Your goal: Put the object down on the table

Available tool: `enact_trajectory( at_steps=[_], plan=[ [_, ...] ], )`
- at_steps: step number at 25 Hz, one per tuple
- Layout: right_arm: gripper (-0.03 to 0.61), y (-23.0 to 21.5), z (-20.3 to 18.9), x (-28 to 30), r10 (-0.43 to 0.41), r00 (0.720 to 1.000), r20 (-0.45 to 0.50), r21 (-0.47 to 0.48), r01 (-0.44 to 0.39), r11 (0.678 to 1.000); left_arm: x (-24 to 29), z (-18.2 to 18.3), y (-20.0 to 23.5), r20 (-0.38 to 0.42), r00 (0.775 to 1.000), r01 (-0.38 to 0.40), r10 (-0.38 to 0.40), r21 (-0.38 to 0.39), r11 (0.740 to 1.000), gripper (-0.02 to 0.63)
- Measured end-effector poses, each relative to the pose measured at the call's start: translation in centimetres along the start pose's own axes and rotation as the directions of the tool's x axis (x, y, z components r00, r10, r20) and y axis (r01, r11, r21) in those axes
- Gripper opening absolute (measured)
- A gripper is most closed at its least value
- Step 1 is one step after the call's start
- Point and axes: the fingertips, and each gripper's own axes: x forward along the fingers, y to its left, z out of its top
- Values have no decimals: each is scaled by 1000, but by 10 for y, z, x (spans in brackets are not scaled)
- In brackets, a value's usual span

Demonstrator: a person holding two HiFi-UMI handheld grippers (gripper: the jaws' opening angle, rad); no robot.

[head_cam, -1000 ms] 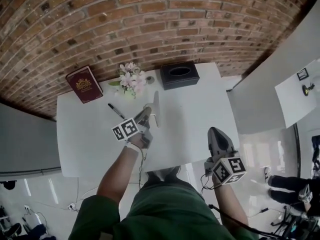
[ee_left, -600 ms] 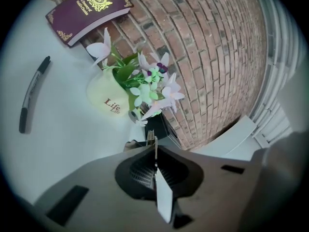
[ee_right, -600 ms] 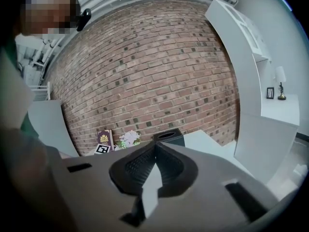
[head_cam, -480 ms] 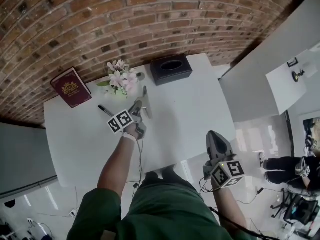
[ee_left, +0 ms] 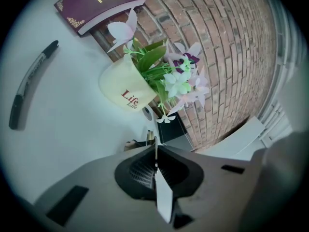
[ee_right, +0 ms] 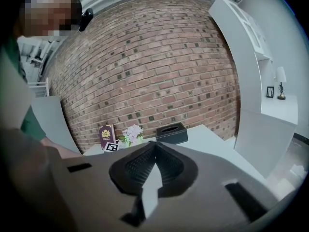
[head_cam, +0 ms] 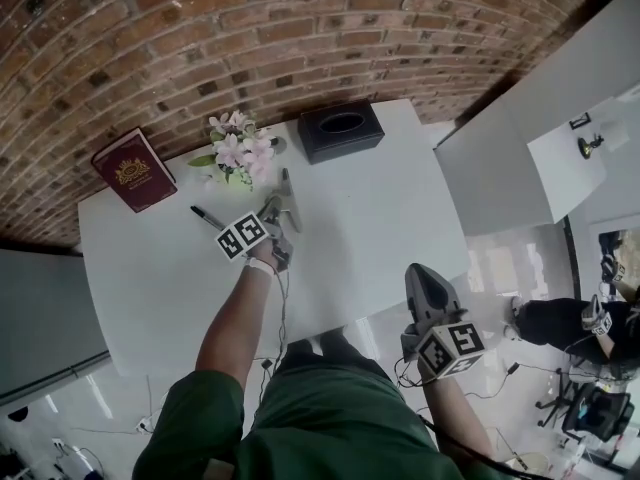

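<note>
Down toward the table [head_cam: 380, 218] the left gripper [head_cam: 274, 210] has come since a second ago, so that the thin grey object [head_cam: 287, 190] it carries now looks smaller and lies closer to the flower pot [head_cam: 238, 158]; the right gripper [head_cam: 420, 271] has hardly shifted and hangs off the near edge of the table, its jaws pressed together on nothing. The left jaws are clenched tight, with only the object's sliver between their tips; it juts beyond them toward the black box [head_cam: 340, 130], over bare tabletop between the pot and the pen [head_cam: 208, 216], with the red book [head_cam: 132, 170] well apart. Whether its lower edge already rests on the surface cannot be told from these views. Seen edge-on it is a narrow, flat strip, and what it is made of is unclear; I judge it light and fairly stiff, since it stands out from the grip without drooping; being so thin it may pivot or slip between smooth pads, so the hold belongs near its middle or at the thicker end, flat faces against the pads; releasing it low and level should keep it from tipping against the pot.
</note>
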Motion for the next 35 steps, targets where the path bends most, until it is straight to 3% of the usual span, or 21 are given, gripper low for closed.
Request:
enact_trajectory(
  at_steps=[7, 11, 12, 14, 16, 23, 27, 31, 35],
  plan=[
    [3, 13, -3, 2, 27, 1000, -8, 3, -27, 1000, 4, -1, 11, -6, 1000, -28, 28, -19, 999, 10],
    [3, 16, -2, 2, 37, 999, -8, -3, -37, 999, 2, 0, 12, -14, 997, -74, 74, 22, 997, 14],
    [3, 15, -2, 2, 39, 999, -9, -4, -39, 999, 1, 0, 12, -14, 996, -89, 90, 42, 995, 23],
    [3, 17, -1, 2, 49, 999, -7, -7, -49, 999, -1, 0, 12, -15, 994, -111, 112, 71, 991, 121],
    [3, 19, 0, 4, 64, 998, -3, -10, -64, 998, -6, 1, 12, -11, 992, -123, 125, 88, 989, 146],
    [3, 21, 5, 13, 92, 996, 8, -40, -92, 995, -39, 13, 4, 28, 992, -123, 121, 103, 987, 147],
    [3, 21, 15, 18, 118, 992, 39, -47, -116, 992, -70, 27, -14, 55, 993, -116, 108, 159, 980, 146],
    [3, 24, 31, 22, 147, 986, 82, -72, -141, 987, -102, 33, -52, 76, 993, -106, 86, 314, 944, 137],
    [3, 35, 46, 27, 178, 978, 111, -110, -165, 980, -142, 48, -108, 148, 988, -111, 46, 472, 875, 116]
  ],
)
